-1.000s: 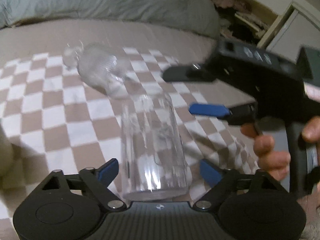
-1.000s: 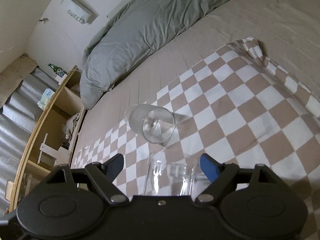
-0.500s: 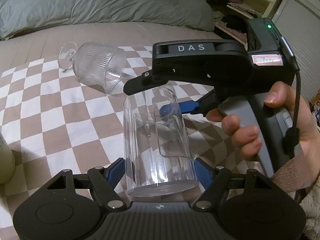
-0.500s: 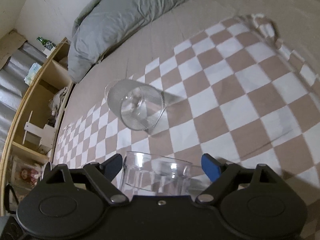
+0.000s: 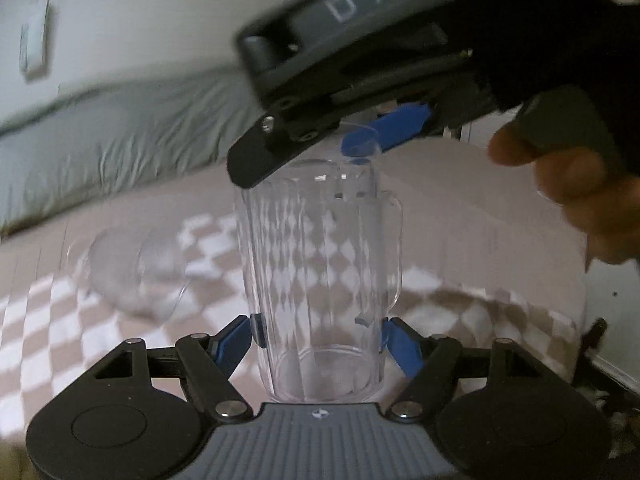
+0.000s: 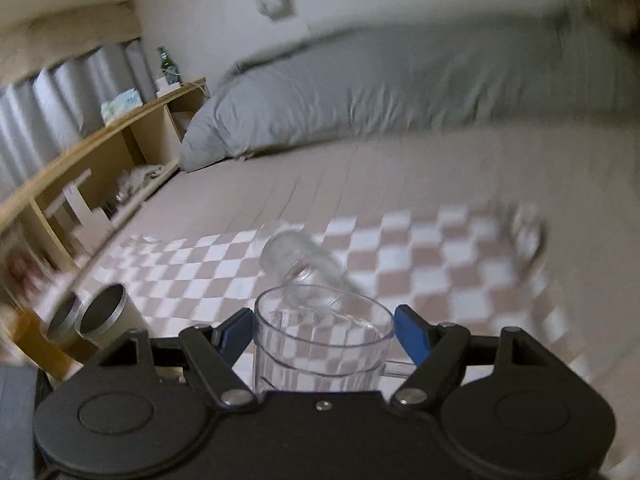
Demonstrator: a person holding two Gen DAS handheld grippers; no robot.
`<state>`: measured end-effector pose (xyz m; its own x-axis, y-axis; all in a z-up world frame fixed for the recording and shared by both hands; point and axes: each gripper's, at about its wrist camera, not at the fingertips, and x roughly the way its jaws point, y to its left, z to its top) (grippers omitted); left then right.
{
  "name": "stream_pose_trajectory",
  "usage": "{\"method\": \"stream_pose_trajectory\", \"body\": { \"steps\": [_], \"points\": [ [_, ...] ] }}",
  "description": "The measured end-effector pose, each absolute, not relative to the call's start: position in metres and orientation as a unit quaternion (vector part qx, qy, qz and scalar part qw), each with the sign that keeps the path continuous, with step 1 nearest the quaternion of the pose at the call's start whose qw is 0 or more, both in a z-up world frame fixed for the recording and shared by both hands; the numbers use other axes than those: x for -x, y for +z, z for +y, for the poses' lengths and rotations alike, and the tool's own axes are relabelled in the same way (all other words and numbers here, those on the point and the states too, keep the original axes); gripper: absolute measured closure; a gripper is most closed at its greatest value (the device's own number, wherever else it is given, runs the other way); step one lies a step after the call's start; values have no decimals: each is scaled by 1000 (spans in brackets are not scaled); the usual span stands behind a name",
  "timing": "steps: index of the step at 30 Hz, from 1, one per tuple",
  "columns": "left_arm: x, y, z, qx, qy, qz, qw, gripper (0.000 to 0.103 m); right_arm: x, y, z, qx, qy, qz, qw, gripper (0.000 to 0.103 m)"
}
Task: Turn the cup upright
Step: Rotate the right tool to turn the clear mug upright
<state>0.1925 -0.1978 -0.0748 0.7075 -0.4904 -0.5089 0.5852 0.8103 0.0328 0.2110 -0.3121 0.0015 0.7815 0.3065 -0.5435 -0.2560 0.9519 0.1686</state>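
A clear plastic mug (image 5: 320, 272) with a handle is held between both grippers above the checkered cloth (image 5: 32, 320). My left gripper (image 5: 318, 338) is shut on its base end. My right gripper (image 6: 324, 330) is shut on its open rim end (image 6: 320, 332); it shows in the left wrist view as a black body with a blue finger (image 5: 384, 132) at the mug's far end. A second clear stemmed glass (image 5: 136, 276) lies on its side on the cloth, also in the right wrist view (image 6: 300, 260).
A grey duvet (image 6: 380, 92) lies across the back of the bed. A wooden shelf unit (image 6: 100, 152) stands at the left. Two metal-rimmed cups (image 6: 100, 316) stand at the cloth's left edge. The person's hand (image 5: 572, 184) holds the right gripper.
Both grippers have lifted and tilted the mug; both views now look more level across the bed. The right gripper has closed in on the mug's rim. The views are motion-blurred.
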Motion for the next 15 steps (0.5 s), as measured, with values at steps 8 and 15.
{"method": "stream_pose_trajectory", "body": {
  "steps": [8,15],
  "points": [
    [-211,-99,-236,-97,-285,224,927,29,-197,10,-330,-12,132,265,955,28],
    [-209,-108,-251,-122,-311,187,924,29,-198,-5,-340,-11,99,290,952,37]
  ]
}}
